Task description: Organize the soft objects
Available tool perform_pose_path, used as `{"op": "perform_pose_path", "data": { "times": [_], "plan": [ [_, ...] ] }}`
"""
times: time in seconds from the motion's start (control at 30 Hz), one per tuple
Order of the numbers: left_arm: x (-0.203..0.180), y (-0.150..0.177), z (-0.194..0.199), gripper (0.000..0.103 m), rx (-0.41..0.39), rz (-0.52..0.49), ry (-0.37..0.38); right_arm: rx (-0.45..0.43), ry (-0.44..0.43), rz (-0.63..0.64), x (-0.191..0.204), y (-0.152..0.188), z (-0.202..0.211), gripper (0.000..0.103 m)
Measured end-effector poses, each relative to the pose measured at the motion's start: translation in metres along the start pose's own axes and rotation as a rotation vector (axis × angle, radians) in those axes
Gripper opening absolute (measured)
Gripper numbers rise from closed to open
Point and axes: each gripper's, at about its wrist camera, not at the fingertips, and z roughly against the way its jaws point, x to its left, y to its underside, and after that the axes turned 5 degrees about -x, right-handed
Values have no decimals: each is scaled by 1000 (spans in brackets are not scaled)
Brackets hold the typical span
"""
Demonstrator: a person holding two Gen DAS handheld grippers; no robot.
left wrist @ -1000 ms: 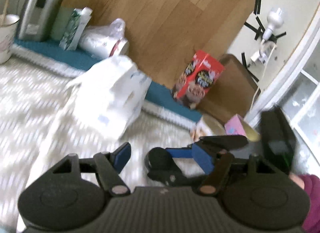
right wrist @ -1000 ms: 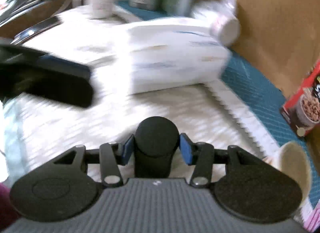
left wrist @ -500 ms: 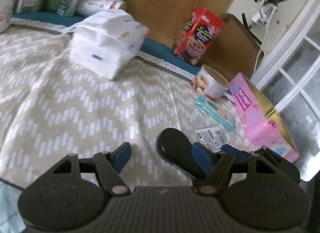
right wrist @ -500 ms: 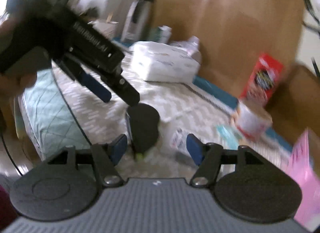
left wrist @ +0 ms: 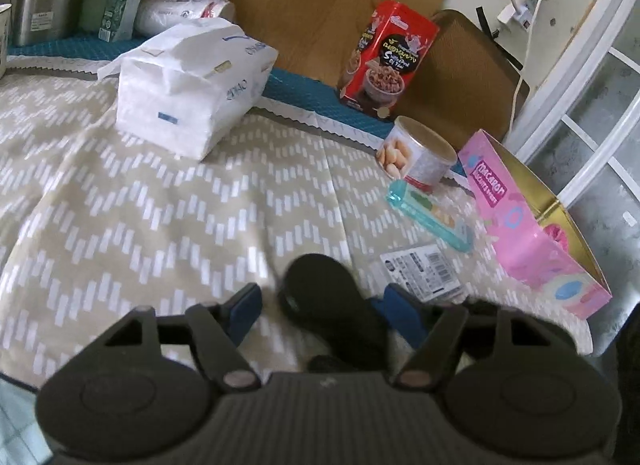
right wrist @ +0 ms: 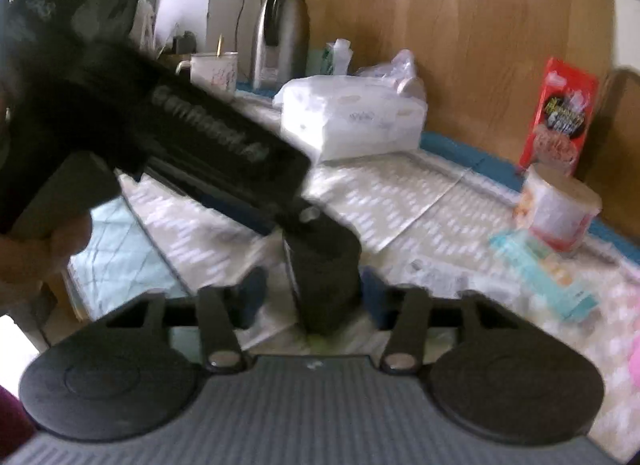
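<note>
Black cylinder (left wrist: 316, 281) could topple: our right gripper (right wrist: 314, 295) has just been closing around it, while our open left gripper (left wrist: 322, 305) straddles and may nudge it.

Both wrist views look closely, downward, sharing the white pack (left wrist: 192, 85) (right wrist: 352, 117).

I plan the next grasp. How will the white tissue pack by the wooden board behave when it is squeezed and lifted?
The white tissue pack probably dents easily: its wrapper looks crumpled. It seems light and unlikely to roll, lying flat.
</note>
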Motion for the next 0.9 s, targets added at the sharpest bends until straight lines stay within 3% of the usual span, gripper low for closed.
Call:
{"op": "perform_pose_path", "data": {
  "times": [0.17,0.2,0.33,0.43,0.67,0.9],
  "plan": [
    [-5,7,3,67,17,25,31,-23,-8,-56,1,11,15,48],
    [-7,9,3,64,11,18,23,-32,-8,-72,0,12,16,39],
    [-15,7,1,46,-3,-18,-17,-66,40,-99,2,14,19,39],
    [-33,-2,4,44,-21,-54,32,-117,89,-101,-3,12,32,39],
    [-125,-39,-29,44,-38,-211,183,-264,324,-77,-48,1,79,39],
    [-228,-48,-99,42,31,-340,343,-302,571,-218,-129,15,124,40]
  ]
}}
